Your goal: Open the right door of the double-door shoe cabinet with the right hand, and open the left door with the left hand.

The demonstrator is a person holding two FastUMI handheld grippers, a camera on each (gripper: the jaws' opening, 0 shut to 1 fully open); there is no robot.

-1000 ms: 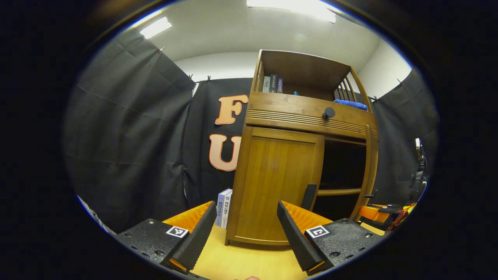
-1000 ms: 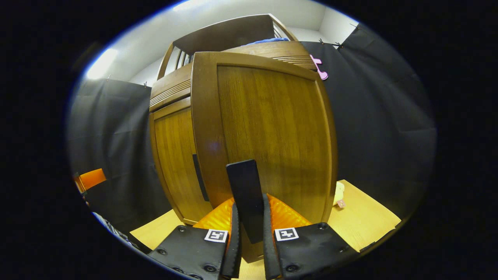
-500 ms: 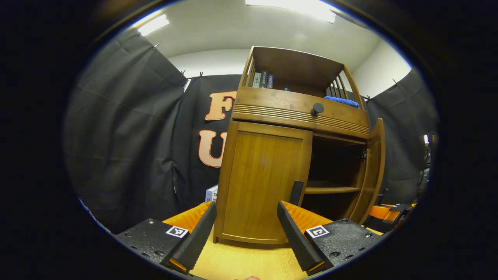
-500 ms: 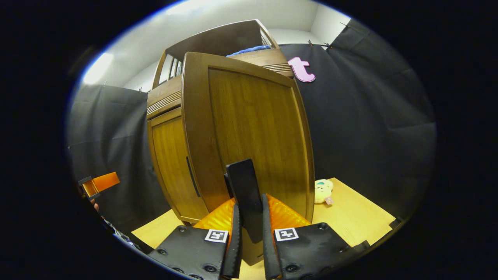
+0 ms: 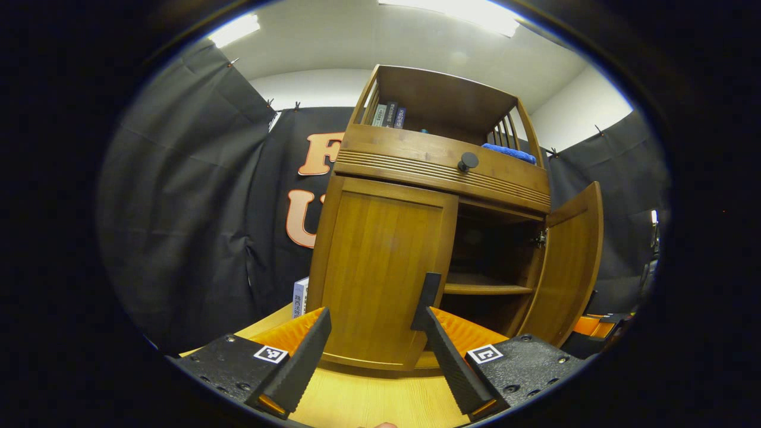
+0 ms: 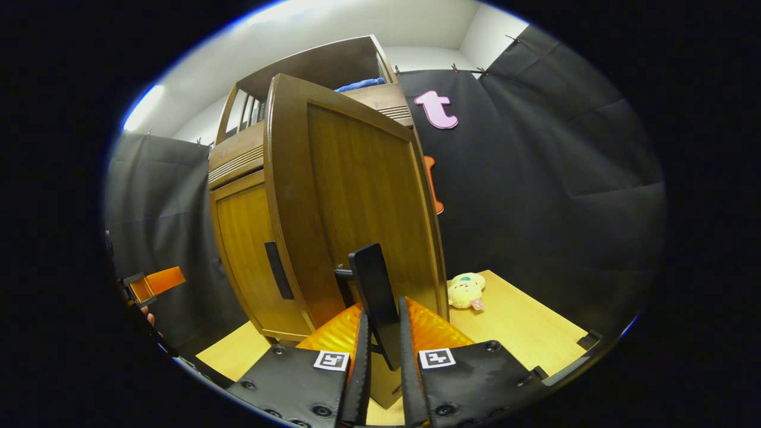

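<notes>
The wooden shoe cabinet stands on a light table. Its left door is closed, with a black vertical handle at its inner edge. My left gripper is open just in front of that door, its right finger near the handle without touching it. The right door is swung well out. My right gripper is shut on that door's black handle. In the right gripper view, the left door and the left gripper's orange part lie to the left.
An inner shelf shows in the open right half. A drawer with a round black knob runs above the doors. Books and a blue cloth sit on top. A book leans left of the cabinet, and a plush toy lies right of it.
The right door has swung further open with my right gripper holding its handle. The left gripper has shifted so the left door's handle sits closer to its right finger.
</notes>
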